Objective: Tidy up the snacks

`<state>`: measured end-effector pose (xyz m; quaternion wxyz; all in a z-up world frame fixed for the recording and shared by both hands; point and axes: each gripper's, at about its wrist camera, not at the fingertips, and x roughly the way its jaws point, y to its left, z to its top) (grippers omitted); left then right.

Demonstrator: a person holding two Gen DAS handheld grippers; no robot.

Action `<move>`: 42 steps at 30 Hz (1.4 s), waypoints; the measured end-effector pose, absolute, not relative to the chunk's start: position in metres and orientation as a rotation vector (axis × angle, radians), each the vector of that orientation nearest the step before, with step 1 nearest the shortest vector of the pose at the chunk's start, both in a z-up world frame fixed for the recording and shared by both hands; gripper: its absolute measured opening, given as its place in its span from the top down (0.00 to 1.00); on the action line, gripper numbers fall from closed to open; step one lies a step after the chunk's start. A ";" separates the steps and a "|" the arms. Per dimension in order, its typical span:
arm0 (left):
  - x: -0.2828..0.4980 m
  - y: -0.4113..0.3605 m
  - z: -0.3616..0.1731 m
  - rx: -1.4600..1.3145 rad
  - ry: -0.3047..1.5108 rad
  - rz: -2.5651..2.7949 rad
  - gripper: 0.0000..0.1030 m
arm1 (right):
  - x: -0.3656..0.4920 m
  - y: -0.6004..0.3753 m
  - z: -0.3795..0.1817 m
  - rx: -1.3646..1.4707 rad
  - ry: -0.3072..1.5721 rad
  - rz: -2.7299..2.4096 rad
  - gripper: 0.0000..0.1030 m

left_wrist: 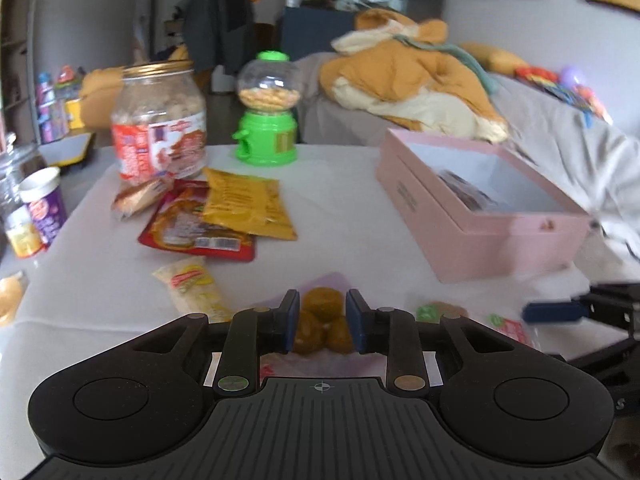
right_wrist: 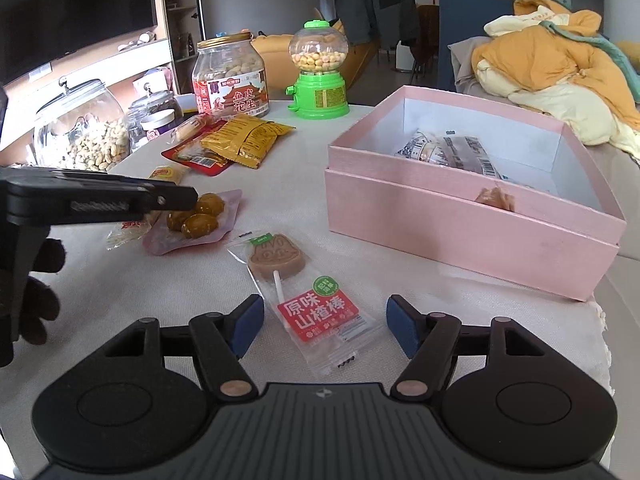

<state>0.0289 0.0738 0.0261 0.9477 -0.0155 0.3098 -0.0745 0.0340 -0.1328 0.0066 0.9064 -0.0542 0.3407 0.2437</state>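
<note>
My left gripper [left_wrist: 322, 322] is shut on a clear pink packet of brown egg-like snacks [left_wrist: 322, 310]; the packet also shows in the right wrist view [right_wrist: 200, 216] on the white tablecloth, under the left gripper's finger [right_wrist: 176, 197]. My right gripper [right_wrist: 325, 326] is open, its pads on either side of a wrapped hawthorn lollipop [right_wrist: 304, 288] lying on the cloth. The open pink box [right_wrist: 460, 216] at the right holds a few wrapped snacks [right_wrist: 452, 152]. It also shows in the left wrist view [left_wrist: 480, 224].
A yellow packet [left_wrist: 248, 204], a red packet [left_wrist: 192, 228] and a small pale packet [left_wrist: 192, 284] lie left of centre. A peanut jar [left_wrist: 160, 120] and a green candy dispenser [left_wrist: 268, 112] stand behind. Glass jars [right_wrist: 80, 128] stand at the left. A sofa with a quilt [right_wrist: 552, 64] is behind the box.
</note>
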 end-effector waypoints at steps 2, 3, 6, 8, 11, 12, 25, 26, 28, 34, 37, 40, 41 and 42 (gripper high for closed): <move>0.031 0.060 0.023 0.040 0.642 -0.172 0.70 | 0.034 -0.133 0.006 -0.112 0.705 0.503 0.32; 0.034 0.054 0.021 0.069 0.656 -0.185 0.70 | 0.034 -0.133 0.006 -0.112 0.705 0.504 0.31; 0.035 0.043 0.016 0.119 0.665 -0.200 0.63 | 0.034 -0.134 0.006 -0.109 0.705 0.499 0.30; 0.034 0.044 0.016 0.119 0.667 -0.207 0.62 | 0.034 -0.134 0.006 -0.106 0.706 0.500 0.27; 0.033 0.051 0.020 0.080 0.659 -0.196 0.63 | 0.034 -0.134 0.006 -0.109 0.709 0.505 0.24; 0.031 0.053 0.021 0.089 0.640 -0.172 0.63 | 0.034 -0.133 0.006 -0.109 0.710 0.505 0.24; 0.046 0.053 0.012 0.141 0.686 -0.183 0.41 | 0.035 -0.132 0.005 -0.114 0.715 0.514 0.20; 0.049 0.057 0.011 0.115 0.694 -0.194 0.39 | 0.035 -0.132 0.005 -0.115 0.715 0.513 0.20; 0.054 0.068 0.010 0.036 0.702 -0.213 0.39 | 0.035 -0.130 0.004 -0.121 0.713 0.504 0.20; 0.044 0.072 0.011 -0.032 0.717 -0.218 0.43 | 0.035 -0.130 0.004 -0.127 0.710 0.487 0.20; 0.030 0.063 0.010 0.003 0.703 -0.211 0.45 | 0.035 -0.131 0.004 -0.119 0.709 0.484 0.20; 0.017 0.066 0.012 -0.065 0.708 -0.191 0.46 | 0.037 -0.133 0.004 -0.102 0.708 0.472 0.20; 0.012 0.067 0.012 -0.091 0.706 -0.186 0.46 | 0.038 -0.132 0.004 -0.098 0.711 0.469 0.20; 0.006 0.068 0.012 -0.112 0.701 -0.181 0.47 | 0.039 -0.132 0.004 -0.098 0.712 0.464 0.20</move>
